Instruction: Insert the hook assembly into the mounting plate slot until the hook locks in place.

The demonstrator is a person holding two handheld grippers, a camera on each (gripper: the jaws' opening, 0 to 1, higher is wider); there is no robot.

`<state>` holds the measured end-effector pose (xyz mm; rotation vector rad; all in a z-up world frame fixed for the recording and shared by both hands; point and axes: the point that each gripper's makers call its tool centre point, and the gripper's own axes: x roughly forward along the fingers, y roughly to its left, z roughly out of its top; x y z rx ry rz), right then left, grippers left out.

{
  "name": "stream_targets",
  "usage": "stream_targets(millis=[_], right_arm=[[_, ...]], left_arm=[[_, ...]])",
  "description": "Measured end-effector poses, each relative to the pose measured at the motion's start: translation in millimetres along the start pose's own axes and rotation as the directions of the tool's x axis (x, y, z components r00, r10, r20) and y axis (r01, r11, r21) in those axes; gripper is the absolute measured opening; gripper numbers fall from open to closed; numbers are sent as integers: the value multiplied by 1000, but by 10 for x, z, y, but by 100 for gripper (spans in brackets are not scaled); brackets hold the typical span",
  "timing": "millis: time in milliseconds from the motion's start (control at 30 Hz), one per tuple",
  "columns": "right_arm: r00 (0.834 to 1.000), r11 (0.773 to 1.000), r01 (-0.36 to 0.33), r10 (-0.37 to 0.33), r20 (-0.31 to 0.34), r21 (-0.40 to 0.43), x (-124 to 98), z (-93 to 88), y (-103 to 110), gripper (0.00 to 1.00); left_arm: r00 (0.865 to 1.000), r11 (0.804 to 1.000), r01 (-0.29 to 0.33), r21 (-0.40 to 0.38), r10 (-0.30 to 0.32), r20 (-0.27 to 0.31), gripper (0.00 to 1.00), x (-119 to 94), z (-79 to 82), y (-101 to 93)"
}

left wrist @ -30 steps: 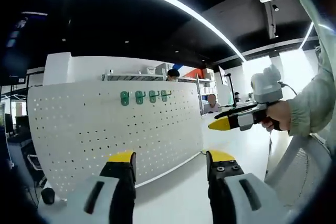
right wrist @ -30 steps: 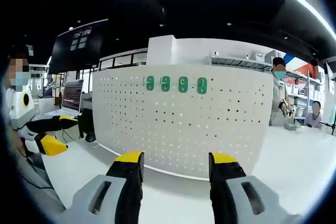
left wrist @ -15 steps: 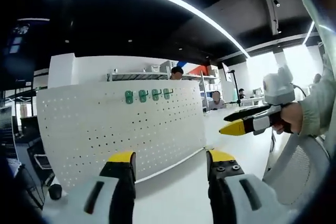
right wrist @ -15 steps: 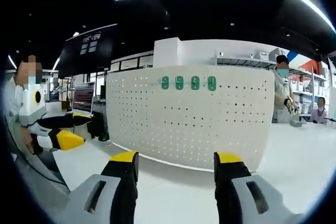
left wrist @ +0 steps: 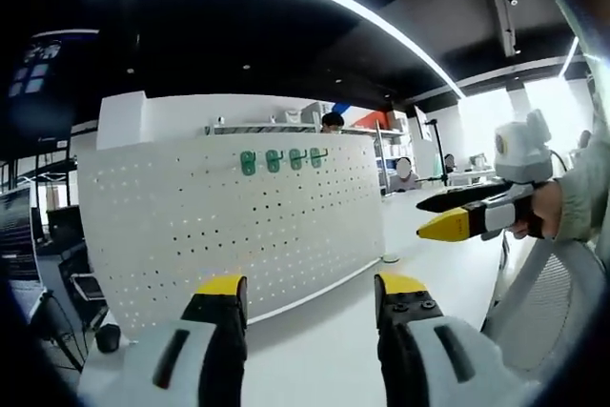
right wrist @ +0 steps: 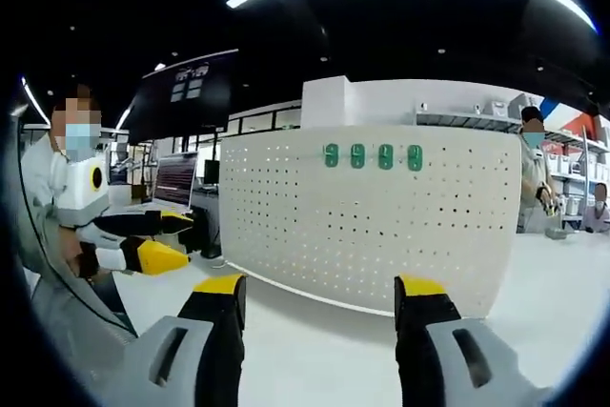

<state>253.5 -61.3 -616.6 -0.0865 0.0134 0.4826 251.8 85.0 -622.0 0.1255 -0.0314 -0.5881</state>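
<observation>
Four green hooks (right wrist: pixel 373 156) sit in a row near the pegboard's (right wrist: pixel 381 226) top edge, above the table (right wrist: pixel 315 350). Left tongs (left wrist: pixel 307 285) and right tongs (right wrist: pixel 320 285) hover well short, open and empty; approaching tilted risks jamming the hook.

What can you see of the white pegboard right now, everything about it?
The white pegboard stands upright on the white table, a curved panel dotted with rows of small holes. Four green hooks hang in a row near its top edge. It looks like painted metal or plastic. Neither gripper touches it; both are open and empty, well short of it.
</observation>
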Motion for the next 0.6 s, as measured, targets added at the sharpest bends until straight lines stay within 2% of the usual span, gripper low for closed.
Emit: stream_targets(millis=[167,267,600], right_arm=[[999,998,-39,39,-3,-40,12,5,108,61],[999,998,-47,47,-6,-34,15,-2,119,61],[998,998,-63,63,-14,-21,18,-24,142,61]], left_arm=[[1000,1000,12,12,-12,-13,56,8,-26,-31],[1000,999,14,36,-14,-9,55,8,-5,-44],[1000,999,11,40,-10,-21,55,6,-29,-36]])
